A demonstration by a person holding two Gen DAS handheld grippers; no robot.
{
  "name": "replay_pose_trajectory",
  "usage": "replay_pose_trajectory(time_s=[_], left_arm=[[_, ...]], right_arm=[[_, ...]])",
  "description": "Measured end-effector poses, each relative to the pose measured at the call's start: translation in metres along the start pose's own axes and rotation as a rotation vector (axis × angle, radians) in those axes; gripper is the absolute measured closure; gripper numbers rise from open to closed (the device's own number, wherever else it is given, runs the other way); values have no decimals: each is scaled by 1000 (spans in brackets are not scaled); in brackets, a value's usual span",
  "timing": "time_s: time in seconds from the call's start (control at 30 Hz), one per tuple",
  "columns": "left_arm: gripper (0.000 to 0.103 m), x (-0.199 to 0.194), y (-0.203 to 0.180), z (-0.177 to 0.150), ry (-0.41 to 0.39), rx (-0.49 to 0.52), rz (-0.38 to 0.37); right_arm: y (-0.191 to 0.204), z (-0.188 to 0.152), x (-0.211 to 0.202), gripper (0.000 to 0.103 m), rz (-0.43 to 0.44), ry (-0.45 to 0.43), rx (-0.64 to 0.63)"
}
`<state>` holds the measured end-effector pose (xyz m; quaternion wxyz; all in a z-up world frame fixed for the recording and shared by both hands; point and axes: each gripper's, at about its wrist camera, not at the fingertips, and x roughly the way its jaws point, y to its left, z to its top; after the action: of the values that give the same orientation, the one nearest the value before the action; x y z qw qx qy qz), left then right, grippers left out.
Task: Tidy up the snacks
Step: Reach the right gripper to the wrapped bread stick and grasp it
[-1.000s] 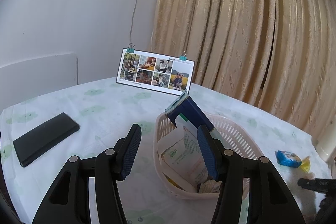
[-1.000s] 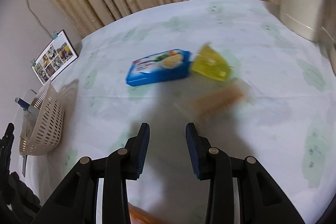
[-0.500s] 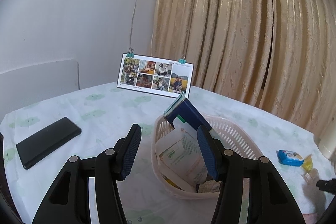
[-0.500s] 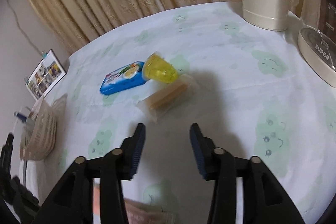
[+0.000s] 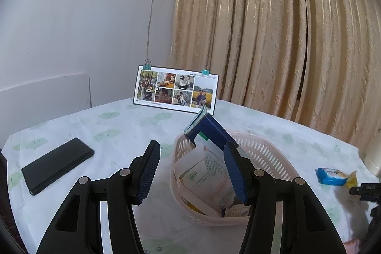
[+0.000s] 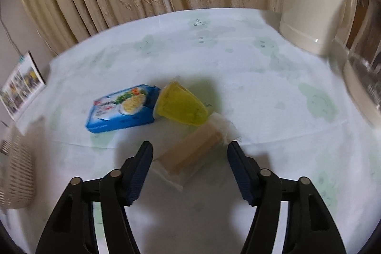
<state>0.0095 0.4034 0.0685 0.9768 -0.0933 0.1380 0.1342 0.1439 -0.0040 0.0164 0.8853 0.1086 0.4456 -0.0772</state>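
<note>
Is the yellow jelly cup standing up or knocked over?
Knocked over. The yellow jelly cup lies on its side on the tablecloth, one end touching the blue snack pack.

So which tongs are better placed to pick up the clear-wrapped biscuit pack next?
Right. The right tongs are open and straddle the biscuit pack; the left tongs hover open by the basket, far from it.

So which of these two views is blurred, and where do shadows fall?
Left wrist view: sharp, with the basket and phone crisp and fisheye bending in the curtain. Right wrist view: motion-smeared, worst at the basket edge and kettle; the open right gripper casts a soft shadow around the wafer pack.
</note>
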Motion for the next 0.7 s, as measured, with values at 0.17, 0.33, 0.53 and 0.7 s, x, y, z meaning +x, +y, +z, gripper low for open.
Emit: replay_pose_trajectory(time_s=[0.17, 0.33, 0.53, 0.7], left_arm=[[46, -2, -8, -1, 1, 30, -6], [46, -10, -21, 1, -3, 59, -37], [38, -13, -51, 1, 56, 82, -142], [38, -24, -89, 1, 53, 158, -209]], right_arm=[[-7, -2, -4, 60, -15, 1, -23], [-30, -9, -15, 73, 36, -1, -13], [-63, -18, -27, 74, 59, -10, 0], [-79, -21, -32, 70, 80, -12, 16]])
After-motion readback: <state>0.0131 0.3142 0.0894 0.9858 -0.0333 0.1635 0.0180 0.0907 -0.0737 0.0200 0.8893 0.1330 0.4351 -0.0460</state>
